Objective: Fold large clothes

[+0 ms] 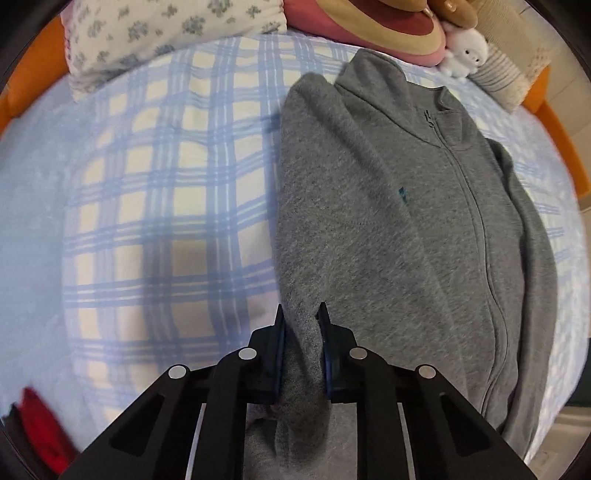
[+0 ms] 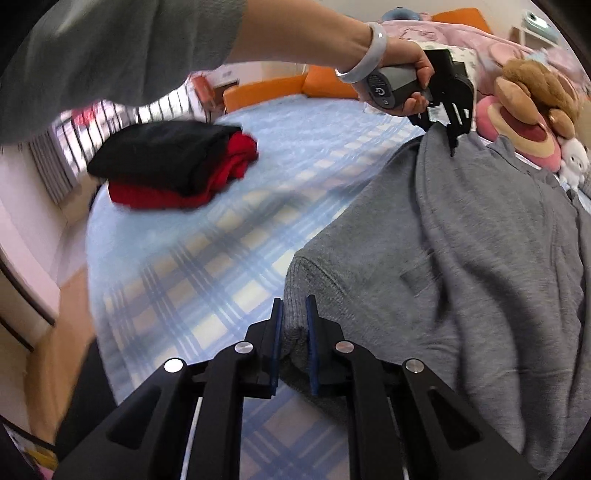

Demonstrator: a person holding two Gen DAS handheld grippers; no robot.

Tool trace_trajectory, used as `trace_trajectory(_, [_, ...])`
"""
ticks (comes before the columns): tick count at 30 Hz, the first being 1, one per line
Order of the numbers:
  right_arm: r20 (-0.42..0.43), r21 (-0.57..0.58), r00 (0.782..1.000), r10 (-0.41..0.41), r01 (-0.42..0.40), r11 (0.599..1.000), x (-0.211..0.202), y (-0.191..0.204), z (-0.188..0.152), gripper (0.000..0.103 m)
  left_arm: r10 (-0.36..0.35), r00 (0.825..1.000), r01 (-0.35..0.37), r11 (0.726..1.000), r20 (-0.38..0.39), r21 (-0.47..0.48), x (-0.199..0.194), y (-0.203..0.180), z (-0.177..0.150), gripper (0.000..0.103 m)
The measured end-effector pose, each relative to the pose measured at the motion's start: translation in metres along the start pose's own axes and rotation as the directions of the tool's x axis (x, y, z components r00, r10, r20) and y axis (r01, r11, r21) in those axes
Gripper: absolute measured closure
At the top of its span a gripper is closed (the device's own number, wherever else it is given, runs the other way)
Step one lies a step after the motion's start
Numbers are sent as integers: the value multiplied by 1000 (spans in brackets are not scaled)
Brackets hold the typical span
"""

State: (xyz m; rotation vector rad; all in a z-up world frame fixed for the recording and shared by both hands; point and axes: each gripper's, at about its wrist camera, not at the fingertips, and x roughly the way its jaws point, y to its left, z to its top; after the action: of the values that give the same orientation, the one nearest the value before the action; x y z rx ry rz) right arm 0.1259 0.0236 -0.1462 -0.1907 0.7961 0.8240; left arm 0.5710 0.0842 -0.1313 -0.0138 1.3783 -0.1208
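Between both jaws: grey jacket (image 1: 388, 221).

Location: a home bedroom, as I read it through the wrist cameras. Evidence: a bed (image 1: 155, 206) under a blue and cream checked blanket; a floral pillow (image 1: 147, 33) at its head; a white plush lamb (image 1: 466, 51) and a brown plush toy (image 2: 535, 88) beside a pink cushion (image 2: 517, 133); folded black and red clothes (image 2: 173, 166) stacked on the blanket; an orange bed frame (image 2: 266, 88) at the edge.
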Motion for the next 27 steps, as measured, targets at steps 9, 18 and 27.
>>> trace_trajectory(9, [133, 217, 989, 63, -91, 972, -75, -64, 5, 92, 147, 989, -147, 989, 33, -9, -60, -66, 13, 83])
trace_trajectory(18, [257, 332, 966, 14, -102, 938, -153, -117, -23, 92, 227, 969, -235, 968, 94, 84, -88, -180, 23, 84])
trace_trajectory(27, [319, 452, 944, -86, -72, 889, -222, -172, -68, 92, 292, 949, -306, 942, 117, 138, -76, -285, 28, 84])
